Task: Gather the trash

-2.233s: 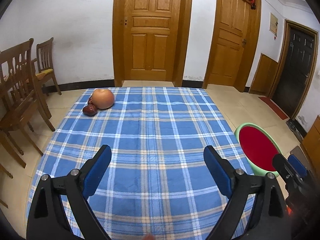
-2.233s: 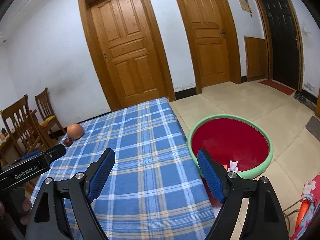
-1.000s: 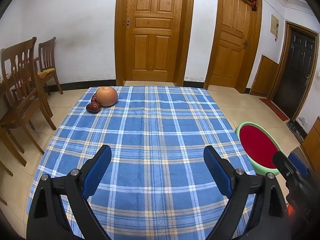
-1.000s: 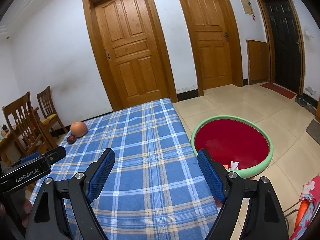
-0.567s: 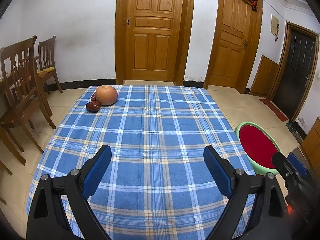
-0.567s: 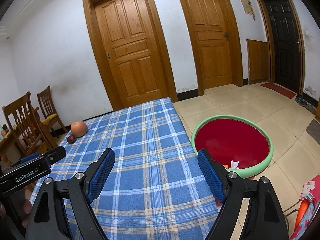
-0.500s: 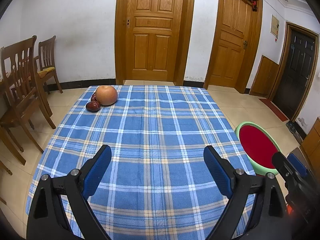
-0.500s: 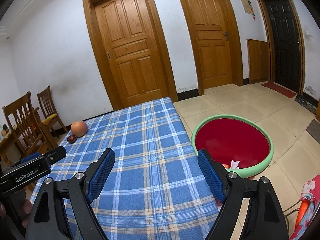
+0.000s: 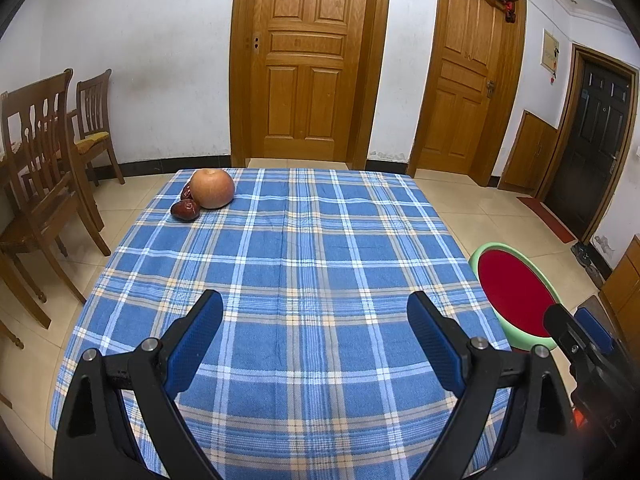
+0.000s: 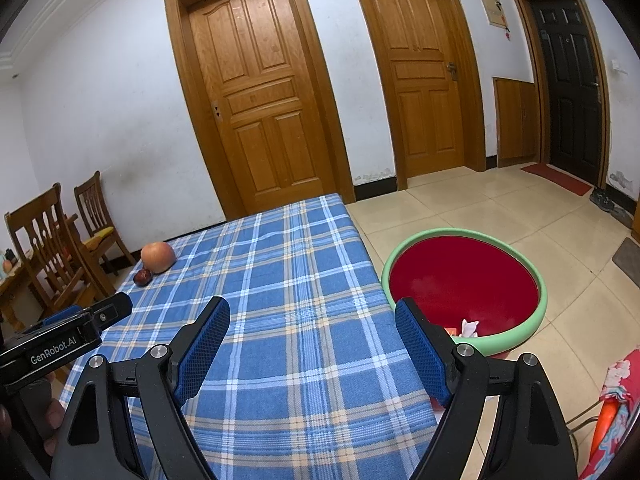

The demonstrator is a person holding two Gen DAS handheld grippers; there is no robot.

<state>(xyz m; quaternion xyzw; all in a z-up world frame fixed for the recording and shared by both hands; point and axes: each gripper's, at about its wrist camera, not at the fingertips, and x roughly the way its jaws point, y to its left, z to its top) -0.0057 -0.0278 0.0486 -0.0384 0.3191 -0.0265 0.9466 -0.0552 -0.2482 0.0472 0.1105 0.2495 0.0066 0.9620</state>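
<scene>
Starting at the far left corner of the bench (image 9: 304,264), an apple (image 9: 212,189) touches two dark red fruits (image 9: 185,210). Nearer, the left hand-held gripper (image 9: 315,316) and right hand-held gripper (image 10: 313,322) hover with jaws spread, empty. Right of the bench, on the floor, the green-rimmed basin (image 10: 516,336) holds crumpled trash (image 10: 469,327). Risk: with no litter visible on the cloth, a reach could mistake the fruit for trash, or nudge the apple off the edge.

even indoor light; sharp focus (fisheye-bent, dark corners)
</scene>
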